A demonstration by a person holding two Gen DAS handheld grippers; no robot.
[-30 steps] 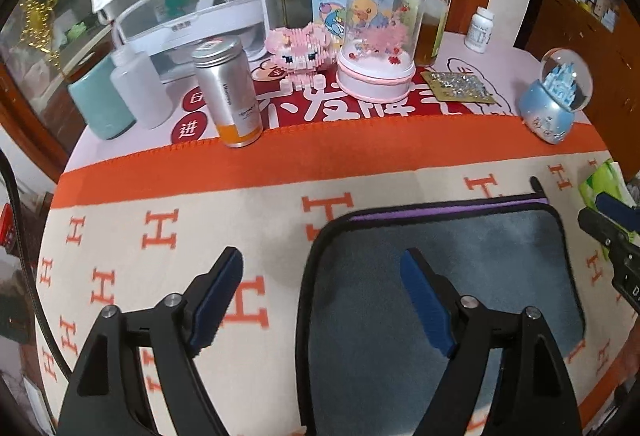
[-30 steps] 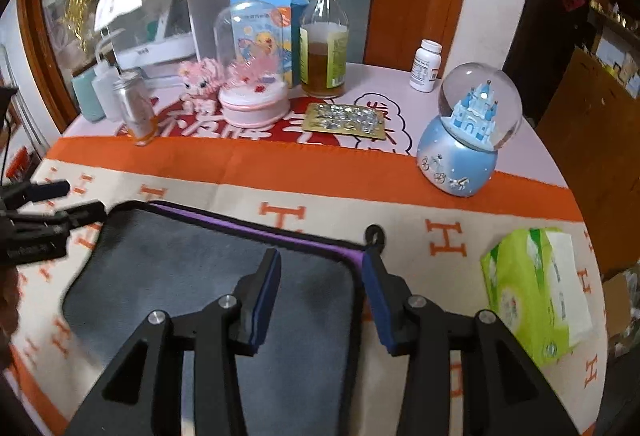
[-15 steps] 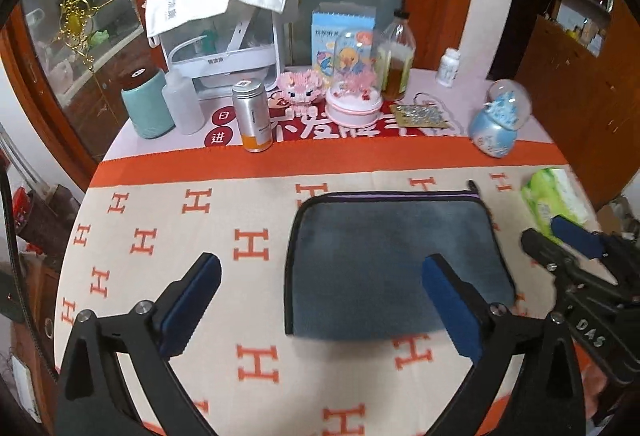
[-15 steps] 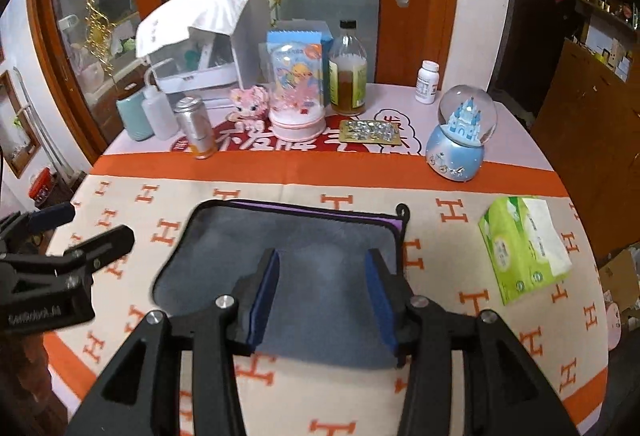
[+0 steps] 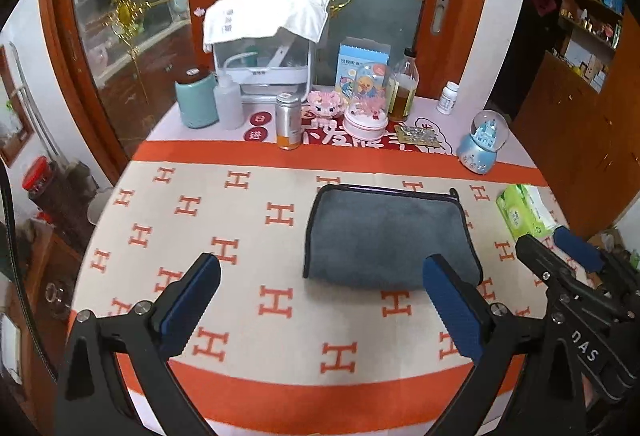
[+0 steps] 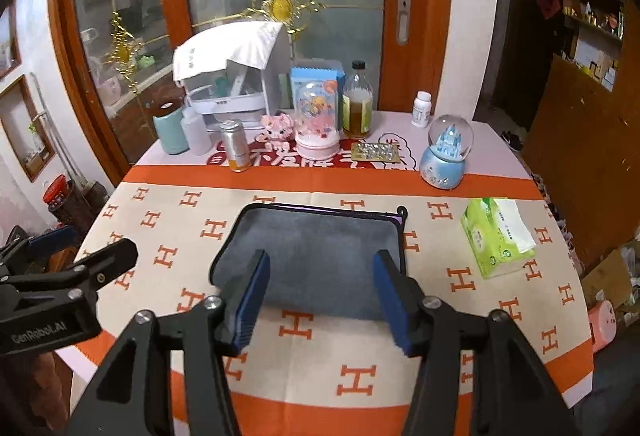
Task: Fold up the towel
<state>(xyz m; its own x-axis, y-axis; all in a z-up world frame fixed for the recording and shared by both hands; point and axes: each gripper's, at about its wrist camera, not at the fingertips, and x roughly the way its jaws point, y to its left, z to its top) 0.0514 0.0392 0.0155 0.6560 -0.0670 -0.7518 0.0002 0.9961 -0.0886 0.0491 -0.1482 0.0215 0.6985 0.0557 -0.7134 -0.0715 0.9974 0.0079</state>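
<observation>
Orange-patterned surface carrying everything. Left tongs and right tongs hovering nearest, both spread apart, gripping nothing. Towel lying folded beyond tongs, snow globe farther behind. Fold seemingly finishing; next move probably retreating, or re-gripping edge.

"DAS" on right tongs

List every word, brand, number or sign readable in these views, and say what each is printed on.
"DAS": on the right gripper, seen from the left wrist.
"GenRobot.AI": on the left gripper, seen from the right wrist.
"H", repeated in orange: on the tablecloth.
"进": in a red circle on the red mat.
Box, bottles, can and tissue pack: print too small to read.
</observation>
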